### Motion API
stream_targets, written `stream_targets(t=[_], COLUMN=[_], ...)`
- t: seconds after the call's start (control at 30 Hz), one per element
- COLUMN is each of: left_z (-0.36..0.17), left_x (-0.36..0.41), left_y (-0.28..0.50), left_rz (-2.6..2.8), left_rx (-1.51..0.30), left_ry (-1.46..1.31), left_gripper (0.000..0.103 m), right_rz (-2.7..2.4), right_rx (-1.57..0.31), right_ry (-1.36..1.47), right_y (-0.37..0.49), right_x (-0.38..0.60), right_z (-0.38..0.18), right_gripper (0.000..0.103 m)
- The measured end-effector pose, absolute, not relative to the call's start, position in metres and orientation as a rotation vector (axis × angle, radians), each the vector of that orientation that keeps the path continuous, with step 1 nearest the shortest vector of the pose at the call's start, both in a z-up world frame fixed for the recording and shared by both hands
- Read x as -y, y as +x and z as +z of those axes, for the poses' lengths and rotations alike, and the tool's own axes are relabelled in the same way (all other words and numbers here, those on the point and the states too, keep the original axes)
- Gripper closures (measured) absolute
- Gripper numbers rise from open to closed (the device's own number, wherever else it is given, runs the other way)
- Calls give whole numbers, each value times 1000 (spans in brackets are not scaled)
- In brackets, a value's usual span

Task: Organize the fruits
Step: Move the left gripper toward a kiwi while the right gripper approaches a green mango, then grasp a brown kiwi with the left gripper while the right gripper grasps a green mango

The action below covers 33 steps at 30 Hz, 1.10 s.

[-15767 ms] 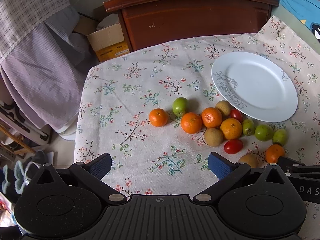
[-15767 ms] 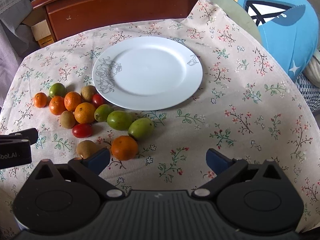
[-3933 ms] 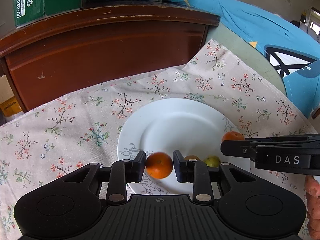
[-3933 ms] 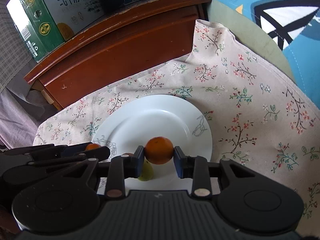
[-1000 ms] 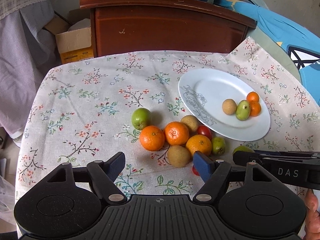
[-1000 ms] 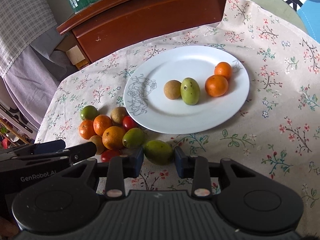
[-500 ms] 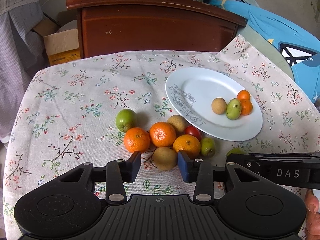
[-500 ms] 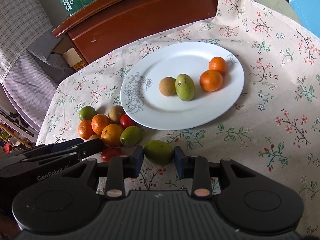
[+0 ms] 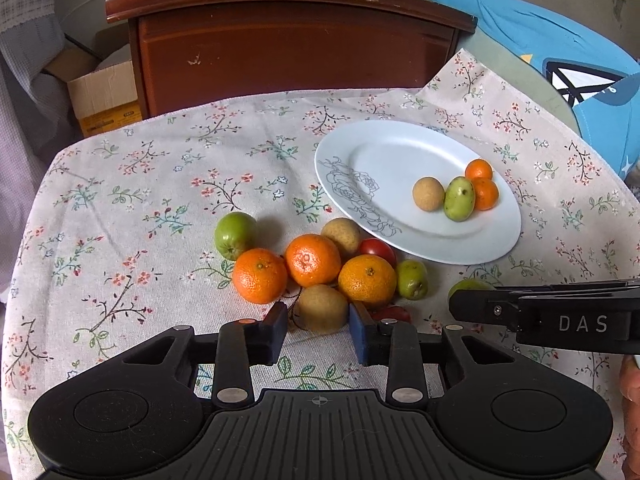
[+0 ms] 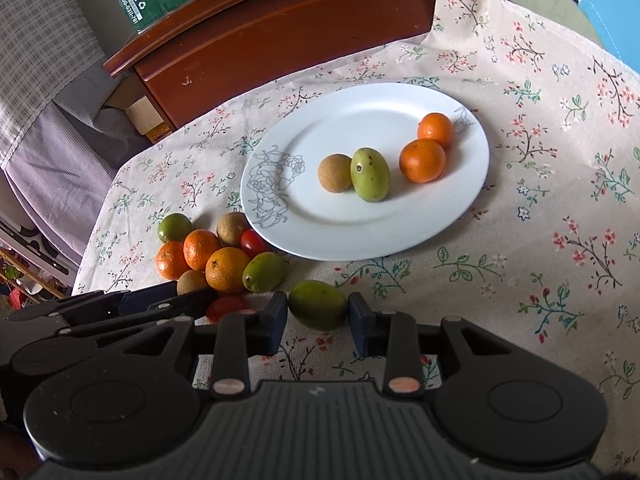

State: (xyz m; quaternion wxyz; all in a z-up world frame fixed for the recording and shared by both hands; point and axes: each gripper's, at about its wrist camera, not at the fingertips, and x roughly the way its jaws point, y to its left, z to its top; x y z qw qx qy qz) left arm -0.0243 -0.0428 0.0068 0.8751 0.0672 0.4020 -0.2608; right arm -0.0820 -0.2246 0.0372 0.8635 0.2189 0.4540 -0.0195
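Fruit small, mixed: oranges, green and tan-brown ones, red tomatoes. Loose cluster on floral cloth (image 9: 132, 184), just beside plate (image 9: 384, 156). Left gripper (image 9: 318, 326) jaws closing around tan fruit (image 9: 322, 307) at cluster's near edge; pads look to meet its sides. Right gripper (image 10: 318, 318) clamped on green oval fruit (image 10: 317, 305), near plate's front rim. White plate holds four: tan round (image 10: 335, 172), green oval touching it, two oranges (image 10: 423, 160) at right.

Open floral bench (image 9: 160, 184) lies left of the white plate (image 9: 400, 152), whose near left half is bare, while a tight fruit cluster (image 9: 312, 260) crowds its near rim.
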Motion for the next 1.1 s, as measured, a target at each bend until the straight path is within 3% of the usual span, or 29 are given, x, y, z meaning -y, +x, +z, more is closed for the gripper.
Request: stream_targets(t=[0.07, 1.1], left_z=[7, 63], left_x=[44, 42], left_y=[-25, -50], left_rz=[-557, -631], left_rx=[-838, -741], left_ry=[139, 123], left_gripper=[78, 79], right_rz=[-40, -2], right_rx=[-952, -825], right_ry=[457, 456], right_y=[-82, -120], right_x=[224, 234], right_z=[37, 95], right_gripper=[70, 70])
